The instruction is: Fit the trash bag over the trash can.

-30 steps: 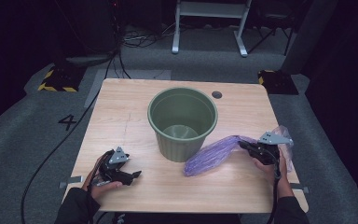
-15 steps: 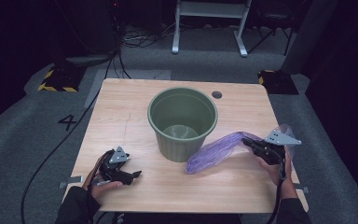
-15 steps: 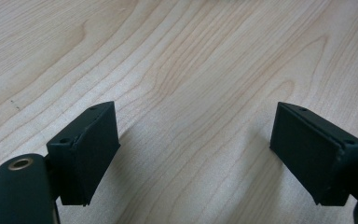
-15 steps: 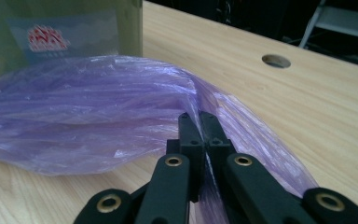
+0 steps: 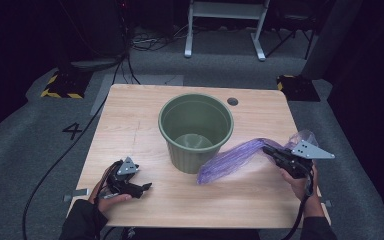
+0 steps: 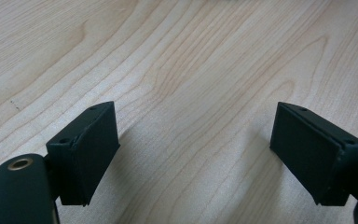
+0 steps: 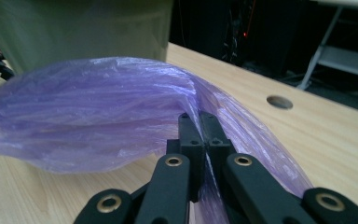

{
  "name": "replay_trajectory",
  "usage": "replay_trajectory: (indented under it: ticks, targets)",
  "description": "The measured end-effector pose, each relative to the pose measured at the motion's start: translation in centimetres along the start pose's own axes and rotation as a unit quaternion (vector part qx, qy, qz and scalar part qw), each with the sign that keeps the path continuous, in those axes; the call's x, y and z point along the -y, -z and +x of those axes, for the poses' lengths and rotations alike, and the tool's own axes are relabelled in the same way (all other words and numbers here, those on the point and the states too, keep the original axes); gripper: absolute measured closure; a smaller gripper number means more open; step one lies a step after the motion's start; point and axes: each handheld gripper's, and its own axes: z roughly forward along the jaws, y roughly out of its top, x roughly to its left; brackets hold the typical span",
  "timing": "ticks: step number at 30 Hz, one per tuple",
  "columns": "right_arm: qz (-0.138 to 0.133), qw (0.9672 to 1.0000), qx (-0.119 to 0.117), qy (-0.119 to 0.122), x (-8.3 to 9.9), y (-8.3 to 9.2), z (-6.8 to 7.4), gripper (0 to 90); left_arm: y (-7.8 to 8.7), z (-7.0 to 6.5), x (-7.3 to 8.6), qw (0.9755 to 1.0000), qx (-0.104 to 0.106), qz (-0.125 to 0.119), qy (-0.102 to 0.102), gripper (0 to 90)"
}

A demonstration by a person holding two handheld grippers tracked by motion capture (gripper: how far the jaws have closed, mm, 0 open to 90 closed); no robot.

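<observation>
I hold the purple plastic bag (image 5: 232, 159) in my right gripper (image 5: 269, 150), whose jaws are pressed fully together on one gathered end of it. The bag is just beside the green bin (image 5: 196, 131), on the bin's right side; it hangs from my grip in a long sagging shape, and its far end lies low at the foot of the bin, on the worktop (image 5: 130, 120) or just above it, I cannot tell which. The film is thin, half transparent and full of small wrinkles, and in the right gripper view (image 7: 204, 122) it bulges out as if some air is inside.

My judgement is that I am going to line the bin with this bag. The pickup is done: the bag is secured and partly raised. What is left is most of the work: to open the mouth of the bag, bring it over the rim, and push it inside. The bin is empty.

My left gripper (image 5: 141, 188) rests on the worktop in front of the bin and to its left, with jaws standing wide apart and nothing between them but bare wood.
</observation>
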Motion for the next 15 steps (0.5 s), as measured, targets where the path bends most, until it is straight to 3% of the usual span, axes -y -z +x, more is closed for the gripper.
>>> replay_trajectory:
  ticks: [8, 15]
  targets:
    - [-0.039, 0.9989, -0.016, 0.020, -1.5, 1.1, 1.0, 90.0, 0.0, 0.0, 0.0, 1.0000, -0.001, 0.001, -0.002, 14.7]
    - [-0.054, 0.9979, -0.019, 0.032, -2.7, 1.3, 1.4, 90.0, -0.1, -0.1, -0.1, 1.0000, -0.004, 0.000, 0.001, 14.3]
